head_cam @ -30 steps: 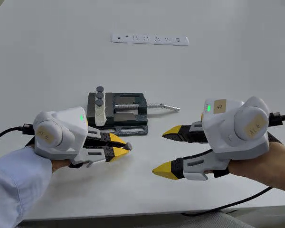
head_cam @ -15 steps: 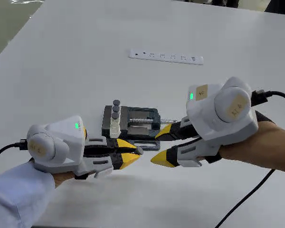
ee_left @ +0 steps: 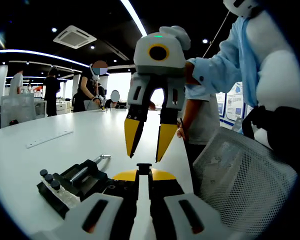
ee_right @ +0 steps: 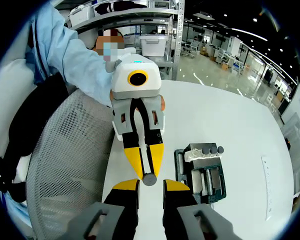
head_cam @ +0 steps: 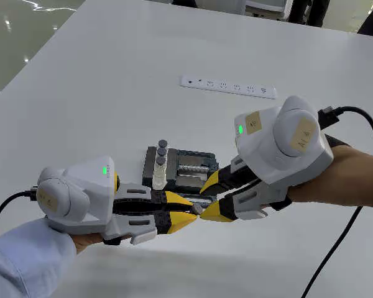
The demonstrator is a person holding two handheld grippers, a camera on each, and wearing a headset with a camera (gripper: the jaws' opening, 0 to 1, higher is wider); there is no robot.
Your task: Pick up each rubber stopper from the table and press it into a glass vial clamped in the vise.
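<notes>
Left claw [ee_right: 147,173] is clamped on a grey stopper [ee_right: 149,178] at its tips. Right claw [ee_left: 146,154] is open, nose to nose with it. Vise [head_cam: 196,166] sits just beside both tips. Its three vials [head_cam: 158,179] look capped already. The held stopper is not yet seated, and I can't make out a free vial.

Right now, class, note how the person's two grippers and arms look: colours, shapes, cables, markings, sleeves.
The left gripper and right gripper look alike: a rounded white housing, a green light, a tan sticker with markings, and black jaws with pointed yellow ends. A black cable trails from each. The left arm wears a light blue sleeve; the right forearm is bare.
</notes>
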